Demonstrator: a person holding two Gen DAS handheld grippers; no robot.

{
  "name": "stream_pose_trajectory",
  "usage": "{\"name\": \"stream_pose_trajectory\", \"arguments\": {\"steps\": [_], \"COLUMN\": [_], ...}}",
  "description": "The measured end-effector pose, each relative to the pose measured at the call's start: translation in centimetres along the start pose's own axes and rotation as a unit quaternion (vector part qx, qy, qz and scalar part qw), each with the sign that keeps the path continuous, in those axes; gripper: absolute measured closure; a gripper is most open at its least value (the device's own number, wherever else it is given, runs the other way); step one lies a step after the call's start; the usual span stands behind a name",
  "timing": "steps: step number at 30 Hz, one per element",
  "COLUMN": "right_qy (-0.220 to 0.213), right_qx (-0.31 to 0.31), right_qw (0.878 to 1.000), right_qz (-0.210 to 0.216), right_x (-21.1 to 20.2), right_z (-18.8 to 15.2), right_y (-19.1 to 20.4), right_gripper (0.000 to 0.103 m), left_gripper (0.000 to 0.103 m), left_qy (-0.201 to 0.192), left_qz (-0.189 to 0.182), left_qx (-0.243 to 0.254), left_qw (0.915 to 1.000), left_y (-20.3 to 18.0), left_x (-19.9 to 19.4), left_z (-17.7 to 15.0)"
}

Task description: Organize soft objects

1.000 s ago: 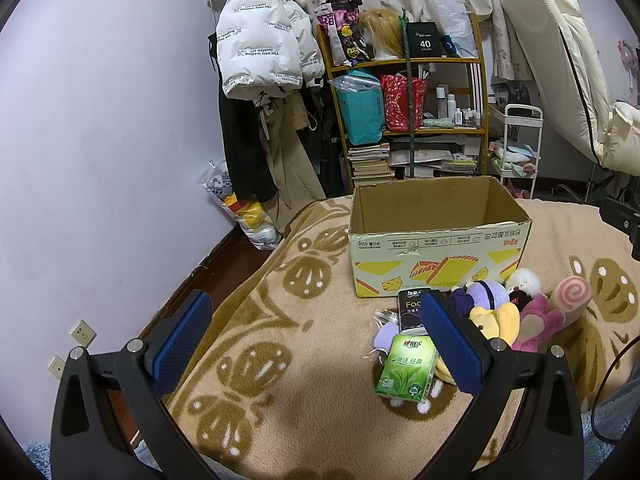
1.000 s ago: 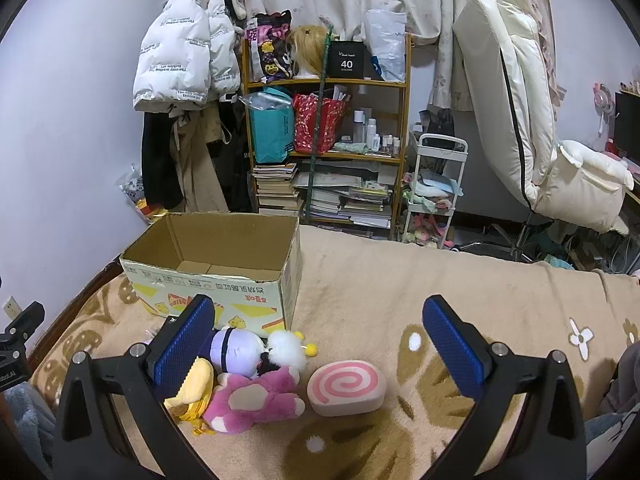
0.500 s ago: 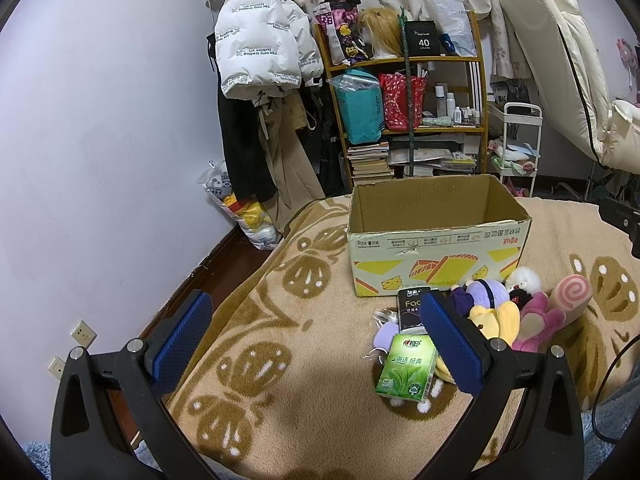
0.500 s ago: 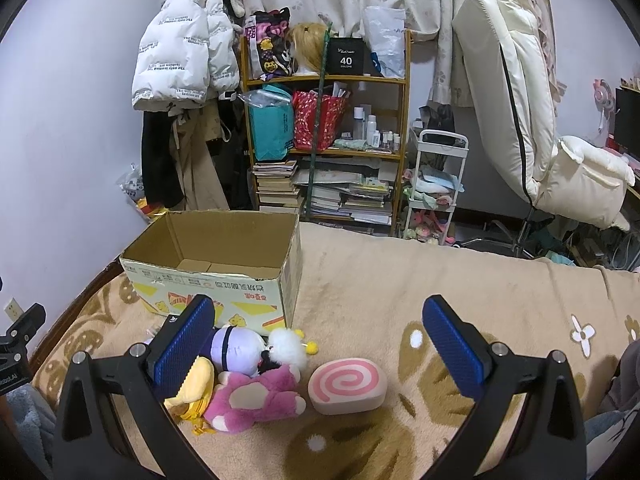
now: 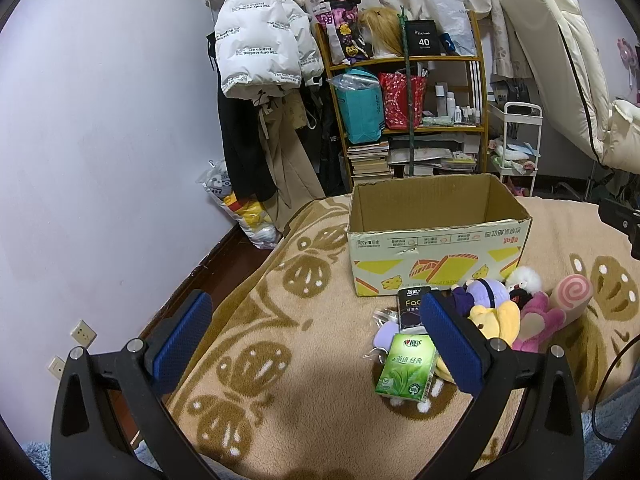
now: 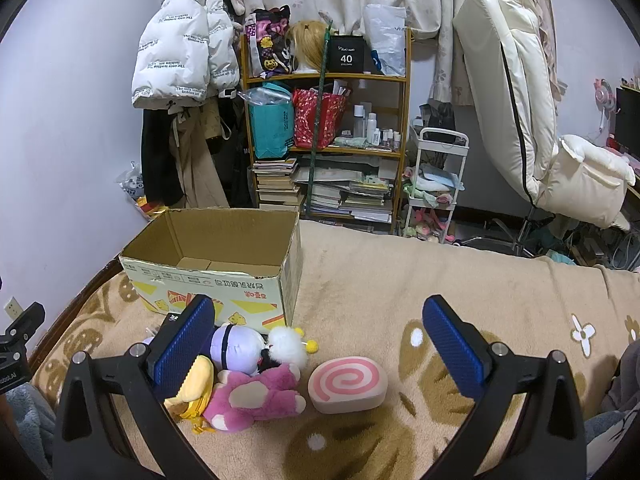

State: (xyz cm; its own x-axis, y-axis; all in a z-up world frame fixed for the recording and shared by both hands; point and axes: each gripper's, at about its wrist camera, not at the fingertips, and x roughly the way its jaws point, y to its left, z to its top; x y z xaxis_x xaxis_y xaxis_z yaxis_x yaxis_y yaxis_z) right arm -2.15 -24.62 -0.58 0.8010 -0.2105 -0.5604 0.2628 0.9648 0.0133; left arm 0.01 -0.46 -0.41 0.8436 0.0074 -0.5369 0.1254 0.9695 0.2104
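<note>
Start stage: box (image 6: 216, 256) mid-left, empty; toys (image 6: 256, 392) lower left. Both grippers (image 5: 316, 340) (image 6: 320, 344) spread, holding nothing. Next: right grabs swirl cushion (image 6: 347, 383).

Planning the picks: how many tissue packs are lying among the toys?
2. The green pack lies nearest the left tongs; the black pack sits behind it, just before the cardboard box. More may hide under the plush pile.

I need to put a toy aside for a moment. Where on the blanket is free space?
Bare blanket lies right of the cardboard box and beyond the swirl cushion, also left of the green tissue pack. In front of the box is crowded.
</note>
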Motion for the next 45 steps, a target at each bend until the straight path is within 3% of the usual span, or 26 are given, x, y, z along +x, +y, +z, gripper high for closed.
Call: {"name": "stream_pose_trajectory", "arguments": {"steps": [17, 23, 32, 41, 45], "right_qy": [0.015, 0.037, 0.116, 0.216, 0.255], "right_qx": [0.002, 0.033, -0.027, -0.018, 0.019], "right_qw": [1.0, 0.999, 0.992, 0.974, 0.965], "right_qz": [0.0, 0.005, -0.032, -0.061, -0.052], "right_x": [0.7, 1.7, 5.2, 9.5, 10.9], "right_z": [-1.3, -1.7, -1.3, -1.7, -2.6], "right_y": [0.2, -0.7, 0.1, -1.9, -3.2], "right_gripper": [0.0, 0.0, 0.0, 0.0, 0.0], "left_gripper": [0.001, 0.001, 0.001, 0.001, 0.001], "left_qy": [0.041, 0.065, 0.112, 0.186, 0.216], "left_qz": [-0.004, -0.021, -0.037, -0.067, -0.086], "left_qx": [-0.009, -0.013, 0.002, 0.012, 0.011], "left_qw": [0.9991, 0.9976, 0.993, 0.9801, 0.9726], "left_y": [0.2, -0.1, -2.5, -4.3, -4.9], "left_x": [2.6, 4.1, 7.7, 11.6, 12.8], "left_z": [-0.5, -0.1, -0.3, -2.0, -2.9]}}
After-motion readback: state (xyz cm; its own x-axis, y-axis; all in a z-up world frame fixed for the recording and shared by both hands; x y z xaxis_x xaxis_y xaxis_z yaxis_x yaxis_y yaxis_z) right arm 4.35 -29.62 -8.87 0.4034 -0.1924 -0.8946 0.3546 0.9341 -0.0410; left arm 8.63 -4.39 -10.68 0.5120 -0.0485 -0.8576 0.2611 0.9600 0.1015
